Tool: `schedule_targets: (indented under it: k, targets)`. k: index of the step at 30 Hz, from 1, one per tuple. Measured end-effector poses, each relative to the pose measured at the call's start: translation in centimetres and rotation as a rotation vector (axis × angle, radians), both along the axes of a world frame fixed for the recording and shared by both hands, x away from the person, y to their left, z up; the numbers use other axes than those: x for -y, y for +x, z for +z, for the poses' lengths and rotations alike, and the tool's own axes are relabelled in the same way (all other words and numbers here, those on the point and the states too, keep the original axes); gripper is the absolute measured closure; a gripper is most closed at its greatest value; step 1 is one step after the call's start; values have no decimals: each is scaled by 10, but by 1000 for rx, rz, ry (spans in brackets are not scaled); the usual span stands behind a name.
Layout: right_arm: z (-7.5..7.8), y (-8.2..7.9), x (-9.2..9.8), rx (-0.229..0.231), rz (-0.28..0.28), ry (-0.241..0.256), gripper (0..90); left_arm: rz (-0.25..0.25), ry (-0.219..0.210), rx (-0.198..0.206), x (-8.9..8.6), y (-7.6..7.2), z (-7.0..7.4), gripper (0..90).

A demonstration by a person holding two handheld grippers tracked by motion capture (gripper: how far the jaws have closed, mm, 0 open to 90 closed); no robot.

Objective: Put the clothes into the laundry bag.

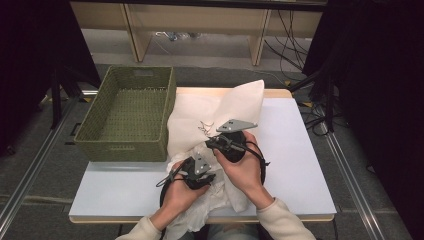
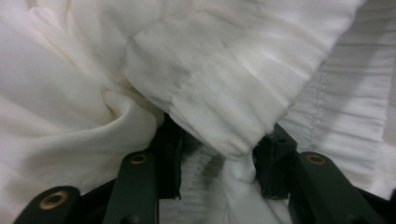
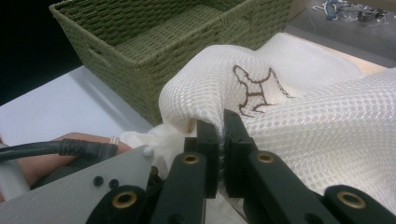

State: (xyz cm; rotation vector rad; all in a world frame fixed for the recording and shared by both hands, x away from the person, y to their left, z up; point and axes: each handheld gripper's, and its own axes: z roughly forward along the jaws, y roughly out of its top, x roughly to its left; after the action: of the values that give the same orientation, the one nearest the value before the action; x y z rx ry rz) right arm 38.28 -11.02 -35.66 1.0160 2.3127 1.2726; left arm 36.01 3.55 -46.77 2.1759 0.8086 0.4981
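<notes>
So there's a white mesh laundry bag with a small brown line drawing on it [image 1: 215,112] spread across the middle of the pale blue-white rectangular table [image 1: 295,165], its left edge right up against the olive-green woven rectangular basket [image 1: 127,112] sitting on the table's far left corner. Stuffed into (or at least bunched at) the near end of the bag is a crumpled white cloth garment with a gathered, elasticated hem [image 2: 219,93], which spills toward the person's edge of the table. The right gripper [image 3: 220,135] has its two black jaws clenched on a fold of the mesh bag [image 3: 299,126], and that fold rises just above the jaw tips and drapes away to the right, with the brown drawing sitting right behind the pinch point and the basket [image 3: 154,51] further back. In the high view the right gripper [image 1: 210,142] sits over the middle of the bag, slightly lifted. The left gripper [image 2: 217,161] has its jaws spread apart (not squeezed together) with a rolled lump of the white garment lying right between them, the cloth touching the inner faces of both jaws; whether it actually has a firm hold I can't tell. From above, the left gripper [image 1: 200,172] is low and close to the person, just beside the right hand [image 1: 245,167], with the garment bunched underneath.
</notes>
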Motion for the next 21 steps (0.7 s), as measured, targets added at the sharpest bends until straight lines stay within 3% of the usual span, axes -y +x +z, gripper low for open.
schedule_targets:
  k: [4,5,6,7,8,9,10,12,13,14,18,19,21]
  targets:
    - [-1,1,0,24,18,-11,882,4,-30,15,-1,-1,1,721]
    - [0,-1,-1,8,1,-3,881,36,-84,17,2,-3,0,747]
    - [0,-2,-2,11,10,-3,882,38,-112,19,1,-2,0,766]
    - [0,-3,-4,14,13,5,882,20,-63,23,-2,-2,4,790]
    - [0,-4,-5,12,18,17,882,46,-131,30,-1,-2,3,801]
    - [1,-5,-5,20,21,10,883,24,-91,41,-7,-2,8,811]
    - [1,-7,-7,18,23,21,882,36,-143,60,-7,-4,13,819]
    - [2,-6,-6,54,46,12,883,50,-159,114,-11,-6,22,828]
    - [3,-7,-6,49,44,18,883,56,-210,127,-11,-8,29,829]
    - [5,-8,-6,58,40,25,884,59,-225,140,-12,-7,34,830]
    - [12,-13,-6,74,40,70,886,71,-269,177,-12,-4,50,832]
    - [16,-14,-4,97,40,56,886,73,-268,192,-11,-3,53,832]
    - [20,-17,-2,89,37,79,887,71,-258,223,-10,0,54,831]
